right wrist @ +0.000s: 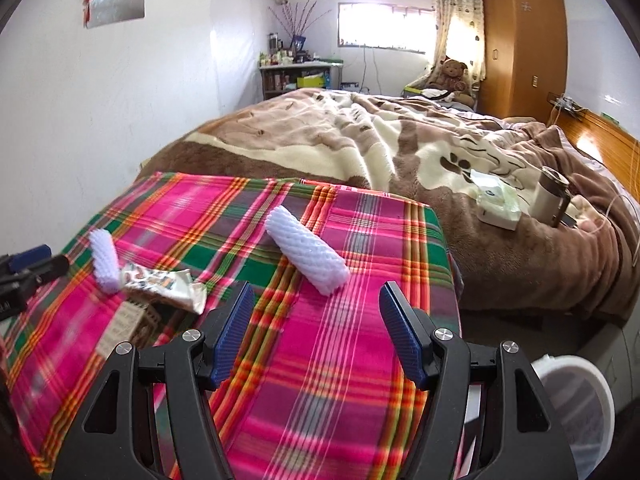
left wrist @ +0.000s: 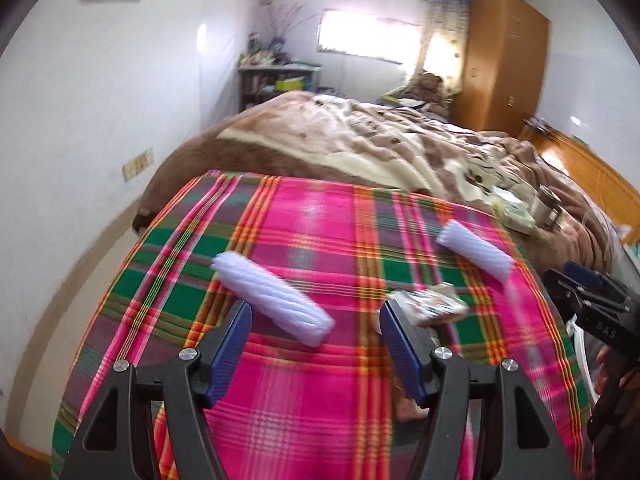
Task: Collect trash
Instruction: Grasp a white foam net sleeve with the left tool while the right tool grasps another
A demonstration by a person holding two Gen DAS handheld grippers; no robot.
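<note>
Two white foam net sleeves lie on a pink plaid cloth (left wrist: 304,232). In the left wrist view one sleeve (left wrist: 274,298) lies just ahead of my open left gripper (left wrist: 314,316), the other (left wrist: 474,249) is far right. A crumpled snack wrapper (left wrist: 434,306) lies by the right finger. In the right wrist view my open, empty right gripper (right wrist: 316,302) sits just short of the near sleeve (right wrist: 306,256). The wrapper (right wrist: 160,284) and other sleeve (right wrist: 105,262) lie left, above a small paper box (right wrist: 126,324).
A white bin (right wrist: 576,408) stands low right beside the cloth-covered surface. A brown blanket covers the bed (right wrist: 360,136), with a tissue pack (right wrist: 498,204) and a mug (right wrist: 552,196) on it. A wooden wardrobe (right wrist: 524,40) stands at the back right.
</note>
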